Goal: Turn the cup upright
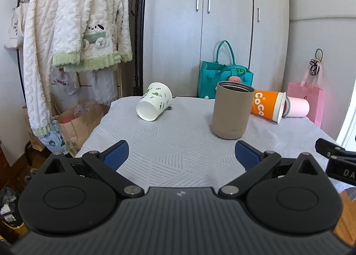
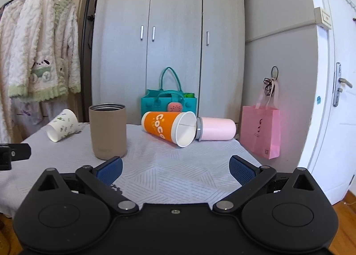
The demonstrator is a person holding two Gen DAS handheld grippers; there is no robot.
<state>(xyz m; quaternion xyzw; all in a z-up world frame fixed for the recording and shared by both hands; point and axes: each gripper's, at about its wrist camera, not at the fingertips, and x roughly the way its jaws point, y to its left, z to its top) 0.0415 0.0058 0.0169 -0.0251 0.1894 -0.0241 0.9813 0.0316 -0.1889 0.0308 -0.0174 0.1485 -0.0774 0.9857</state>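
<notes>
Nearest the cameras, the left gripper [image 1: 182, 153] and the right gripper [image 2: 175, 169] are seen with their blue, ribbed fingers [image 1: 116, 154] spread wide apart, and nothing is held between them; both hover over the near edge of the tabletop [image 1: 178, 143], which is covered by a white cloth quilted in lined triangles.

Just beyond the fingers a tan tumbler [image 2: 108, 130] is found standing upright, a matte cylinder with a metal rim and a dark interior (its contents cannot be made out).

Farther back on the left, a white paper cup [image 1: 154, 101] printed with small green figures is seen lying tilted on its side, its open mouth turned toward the cameras and its inside bare.

On the right, an orange paper cup [image 2: 169, 128] marked "coco" is laid on its side with its white mouth turned to the right, against the grey-rimmed mouth of a smooth pink tumbler [image 2: 217, 128], also on its side.

Behind the tabletop, a teal felt bag [image 2: 168, 101] is set before a grey wardrobe [image 2: 173, 32], with green items and a pink plush visible at its opening. A glossy pink paper bag [image 2: 261, 131] is seen beside the tabletop at the right. Fleecy white garments [image 1: 73, 27] are hung at the far left.
</notes>
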